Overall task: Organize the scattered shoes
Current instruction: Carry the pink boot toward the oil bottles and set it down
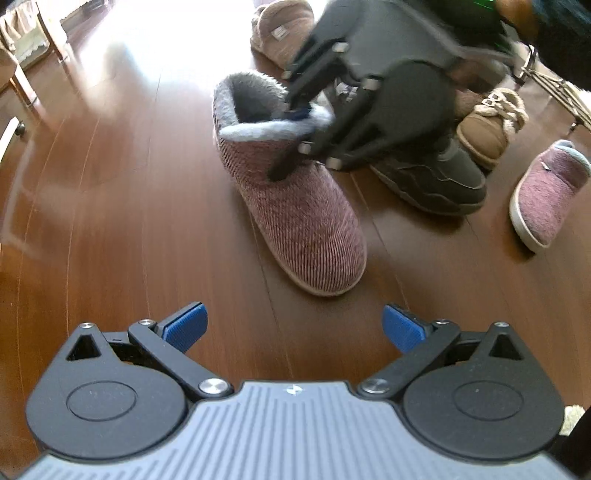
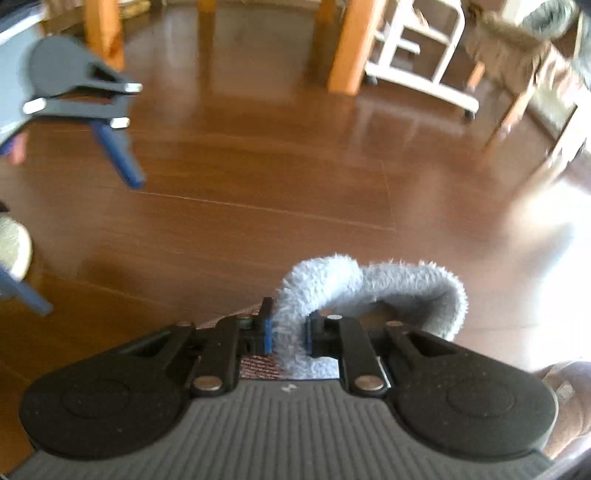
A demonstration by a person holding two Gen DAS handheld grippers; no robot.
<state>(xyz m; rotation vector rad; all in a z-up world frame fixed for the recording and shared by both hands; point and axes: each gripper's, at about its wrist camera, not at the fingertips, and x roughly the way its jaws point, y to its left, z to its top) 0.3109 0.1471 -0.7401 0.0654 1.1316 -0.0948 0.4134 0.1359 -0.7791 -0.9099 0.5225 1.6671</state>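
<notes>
Where floor (image 1: 129,221) clear, black shoe (image 1: 443,181) beyond.

The glossy brown wooden floor (image 1: 129,229) carries a pink ribbed fleece-lined boot (image 1: 295,218), a black shoe (image 1: 439,181), a tan laced shoe (image 1: 487,129), a pink slipper (image 1: 546,192) and a brown slipper (image 1: 280,26).

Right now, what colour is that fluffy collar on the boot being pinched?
Pale blue-grey fleece collar, on a pink ribbed boot; clearest in the right wrist view.
</notes>
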